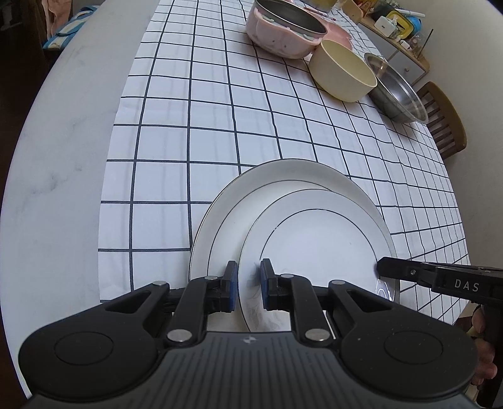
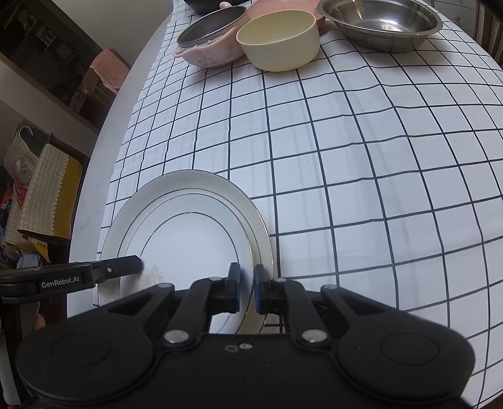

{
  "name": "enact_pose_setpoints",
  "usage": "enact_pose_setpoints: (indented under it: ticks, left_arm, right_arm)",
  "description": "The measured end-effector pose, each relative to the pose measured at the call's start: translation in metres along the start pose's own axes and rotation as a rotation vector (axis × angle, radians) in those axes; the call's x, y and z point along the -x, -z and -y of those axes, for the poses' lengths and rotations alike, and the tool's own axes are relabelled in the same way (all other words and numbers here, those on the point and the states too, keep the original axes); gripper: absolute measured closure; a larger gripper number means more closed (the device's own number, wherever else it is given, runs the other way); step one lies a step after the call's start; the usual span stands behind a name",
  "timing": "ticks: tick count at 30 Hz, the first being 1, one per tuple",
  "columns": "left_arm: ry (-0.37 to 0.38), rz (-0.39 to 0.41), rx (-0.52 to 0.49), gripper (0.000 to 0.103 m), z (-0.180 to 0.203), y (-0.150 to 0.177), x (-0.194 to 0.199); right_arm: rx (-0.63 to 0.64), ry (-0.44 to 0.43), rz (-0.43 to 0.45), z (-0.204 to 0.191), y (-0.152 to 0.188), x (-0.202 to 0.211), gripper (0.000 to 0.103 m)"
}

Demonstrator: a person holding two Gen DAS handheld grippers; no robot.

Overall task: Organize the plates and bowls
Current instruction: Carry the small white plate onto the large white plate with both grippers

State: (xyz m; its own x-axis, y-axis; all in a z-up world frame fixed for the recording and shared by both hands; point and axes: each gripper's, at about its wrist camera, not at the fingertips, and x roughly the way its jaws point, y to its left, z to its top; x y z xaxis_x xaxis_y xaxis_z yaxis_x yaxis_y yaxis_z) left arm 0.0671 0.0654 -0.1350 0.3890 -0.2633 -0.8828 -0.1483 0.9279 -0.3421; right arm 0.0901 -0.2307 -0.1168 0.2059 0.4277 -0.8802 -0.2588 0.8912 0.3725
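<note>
A small white plate (image 1: 314,245) (image 2: 188,239) with thin dark rings lies on a larger white plate (image 1: 239,204) (image 2: 176,181) on the checked tablecloth. My left gripper (image 1: 248,283) is shut on the small plate's left rim, which runs between its blue pads. My right gripper (image 2: 247,289) is shut on the same plate's right rim. Each gripper also shows in the other view: the right gripper (image 1: 386,267) at the plate's far edge, the left gripper (image 2: 135,262) likewise. Whether the small plate rests fully on the large one I cannot tell.
At the far end of the cloth stand a pink bowl with a steel insert (image 1: 279,34) (image 2: 210,47), a cream bowl (image 1: 342,72) (image 2: 279,41) and a steel bowl (image 1: 396,91) (image 2: 380,22). A wooden chair (image 1: 443,116) stands beside the table.
</note>
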Motion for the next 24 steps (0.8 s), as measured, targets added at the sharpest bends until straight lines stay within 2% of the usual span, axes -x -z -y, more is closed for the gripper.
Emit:
enact_pose_setpoints:
  ticks: [7,18,24]
  left_arm:
    - [-0.009,0.0,-0.008,0.09,-0.003,0.0,0.004]
    - [-0.061,0.035,-0.043,0.09,0.0,0.007,0.017]
    - [-0.069,0.057,-0.053,0.09,0.001,0.01,0.028]
  right_arm:
    - [-0.021,-0.017,0.003,0.002,0.001,-0.001,0.094]
    - [0.002,-0.001,0.005,-0.004,-0.001,-0.008,0.093]
    - [0.0,-0.002,0.004,-0.005,0.0,-0.005,0.085]
